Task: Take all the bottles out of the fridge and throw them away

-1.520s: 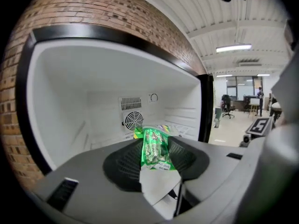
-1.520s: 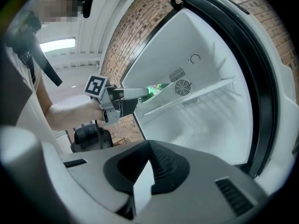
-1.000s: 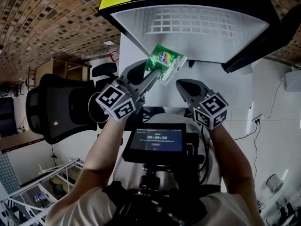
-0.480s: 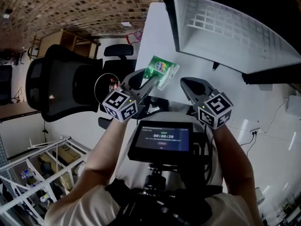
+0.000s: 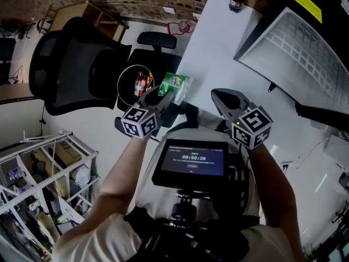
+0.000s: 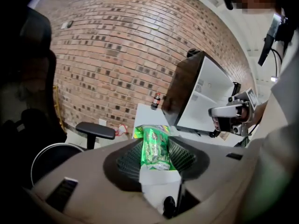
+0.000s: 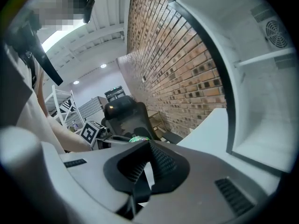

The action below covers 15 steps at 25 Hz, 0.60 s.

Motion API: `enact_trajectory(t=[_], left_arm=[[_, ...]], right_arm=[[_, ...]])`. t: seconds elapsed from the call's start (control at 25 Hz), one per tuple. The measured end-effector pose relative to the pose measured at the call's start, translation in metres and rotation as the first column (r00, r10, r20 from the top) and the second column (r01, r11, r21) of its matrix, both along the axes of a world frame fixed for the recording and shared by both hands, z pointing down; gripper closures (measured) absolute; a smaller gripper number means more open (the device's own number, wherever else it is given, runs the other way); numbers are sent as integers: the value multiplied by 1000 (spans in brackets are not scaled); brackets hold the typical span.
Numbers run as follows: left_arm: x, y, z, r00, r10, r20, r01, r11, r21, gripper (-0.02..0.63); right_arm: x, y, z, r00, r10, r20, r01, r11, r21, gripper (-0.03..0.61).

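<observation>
The left gripper [image 5: 163, 96] clamps the green-labelled plastic bottle [image 5: 175, 85] mid-body, just right of the round bin [image 5: 120, 76]. Likely light, thin-walled and slippery, so a firm mid-label hold suits it. The right gripper [image 5: 221, 96] is closed and empty.

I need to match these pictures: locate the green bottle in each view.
Head view: green bottle above centre.
Left gripper view: lower centre, between the jaws.
Right gripper view: green sliver just above the jaws.
Shared landmark: open fridge.
</observation>
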<state>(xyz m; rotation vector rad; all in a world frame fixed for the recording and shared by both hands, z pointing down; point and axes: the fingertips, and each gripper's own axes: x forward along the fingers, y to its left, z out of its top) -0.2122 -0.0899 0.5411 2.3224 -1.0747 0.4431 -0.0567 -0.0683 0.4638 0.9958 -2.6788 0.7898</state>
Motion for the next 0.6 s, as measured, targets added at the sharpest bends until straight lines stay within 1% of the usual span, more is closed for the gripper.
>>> enact_trajectory(t=[0.12, 0.24, 0.36, 0.48, 0.6], left_arm=[[-50, 2, 23, 995, -96, -5, 95, 994, -47, 449], [-99, 2, 44, 985, -167, 34, 169, 982, -78, 449], [-138, -3, 59, 972, -221, 79, 228, 970, -87, 449], [-170, -12, 76, 956, -251, 151, 265, 960, -85, 449], [-194, -20, 94, 937, -252, 242, 284, 953, -106, 449]], right_arm=[[-28, -6, 3, 999, -35, -2, 35, 999, -8, 575], [-54, -10, 6, 998, -62, -7, 61, 998, -19, 575], [-71, -13, 10, 997, -78, -19, 77, 996, -38, 575], [-84, -15, 16, 996, -83, -34, 81, 995, -57, 575], [-97, -20, 19, 996, -81, -44, 78, 995, -68, 575]])
